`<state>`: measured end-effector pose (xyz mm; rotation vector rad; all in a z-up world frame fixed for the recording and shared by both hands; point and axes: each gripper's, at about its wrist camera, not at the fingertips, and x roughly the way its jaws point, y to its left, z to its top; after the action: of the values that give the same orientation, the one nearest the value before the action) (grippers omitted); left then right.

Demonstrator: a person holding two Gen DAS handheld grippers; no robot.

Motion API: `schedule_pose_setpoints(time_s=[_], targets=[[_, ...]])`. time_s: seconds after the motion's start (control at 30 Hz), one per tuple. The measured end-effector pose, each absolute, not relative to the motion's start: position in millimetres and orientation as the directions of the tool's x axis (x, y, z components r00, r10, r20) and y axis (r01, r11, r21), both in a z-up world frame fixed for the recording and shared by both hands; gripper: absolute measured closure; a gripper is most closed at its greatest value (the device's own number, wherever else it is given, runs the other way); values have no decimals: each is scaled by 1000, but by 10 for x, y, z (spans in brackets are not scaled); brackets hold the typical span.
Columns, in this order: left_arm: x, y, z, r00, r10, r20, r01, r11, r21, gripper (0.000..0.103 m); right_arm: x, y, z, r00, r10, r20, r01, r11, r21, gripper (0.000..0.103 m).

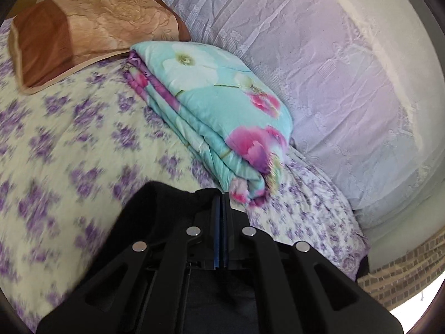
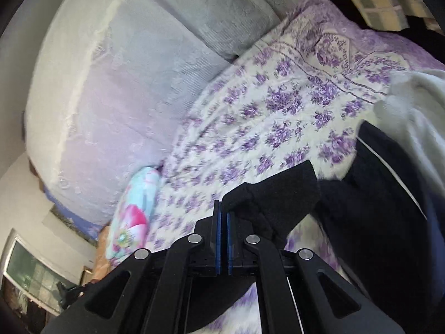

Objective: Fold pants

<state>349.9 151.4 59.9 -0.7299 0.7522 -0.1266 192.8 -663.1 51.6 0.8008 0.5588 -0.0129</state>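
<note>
We see the bed [image 1: 69, 128] first, spread with a cream sheet printed in purple flowers, much of it blurred. Along its far side hangs a pale lace curtain [image 1: 319, 64]. On the sheet, against that curtain, lies a folded teal quilt [image 1: 217, 105] with white and pink blooms; just beyond it a brown pillow [image 1: 83, 39] rests, its corner touching the quilt's far end. In the right wrist view the quilt shows only as a blurred patch at the curtain's foot, and a grey-white cloth [image 2: 417, 117] lies at the right edge.

The pants [image 2: 370, 194] are black. We find the bulk of them piled on the sheet to the right in the right wrist view, with a thin pale line running down the fabric. One bunched edge rises from there to our right gripper [image 2: 224, 208], whose blue pads are clenched on the cloth. Our left gripper [image 1: 222, 197] is likewise clamped tight, its pads pressed together, with black pants cloth bunched at its left side and hanging beneath it.
</note>
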Motion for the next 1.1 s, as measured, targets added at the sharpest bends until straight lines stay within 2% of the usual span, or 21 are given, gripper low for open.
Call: schedule_pose_setpoints(time_s=[0.1, 0.2, 0.23, 0.3, 0.33, 0.5, 0.57, 0.63, 0.77, 0.93, 1.03, 1.1], targets=[[3991, 1460, 189, 664, -335, -668, -241, 750, -616, 103, 2556, -6691, 86, 770, 176, -613, 332, 710, 621, 95], [4259, 1468, -355, 570, -339, -749, -349, 724, -594, 102, 2909, -6619, -205, 711, 155, -686, 383, 732, 563, 92], [4265, 1475, -436, 565, -337, -753, -357, 723, -591, 102, 2959, -6577, -227, 710, 151, -688, 379, 742, 553, 90], [4244, 1508, -488, 579, -356, -733, -336, 716, -613, 102, 2967, -6503, -221, 719, 161, -676, 352, 755, 554, 71], [4217, 1529, -477, 590, -368, -719, -320, 711, -627, 100, 2942, -6479, -201, 723, 167, -671, 341, 758, 556, 68], [3989, 1573, -276, 616, -377, -691, -263, 729, -632, 95, 2660, -6487, -61, 734, 167, -658, 330, 759, 561, 64], [3840, 1572, -179, 611, -381, -694, -231, 753, -617, 78, 2514, -6490, -11, 737, 160, -656, 331, 762, 556, 61], [3672, 1603, -96, 603, -360, -712, -229, 777, -587, 68, 2335, -6485, 10, 731, 157, -664, 335, 765, 550, 57], [3317, 1807, -49, 597, -343, -725, -241, 786, -570, 67, 1996, -6553, -12, 725, 151, -672, 354, 755, 552, 47], [2926, 2127, -32, 630, -319, -708, -282, 755, -591, 67, 2029, -6668, -278, 703, 186, -687, 392, 704, 592, 47], [2715, 2281, -88, 629, -313, -712, -314, 735, -601, 67, 2169, -6569, -408, 691, 164, -703, 401, 722, 563, 49], [2616, 2343, -110, 629, -302, -716, -328, 732, -597, 67, 2212, -6520, -461, 694, 139, -706, 412, 727, 549, 60]])
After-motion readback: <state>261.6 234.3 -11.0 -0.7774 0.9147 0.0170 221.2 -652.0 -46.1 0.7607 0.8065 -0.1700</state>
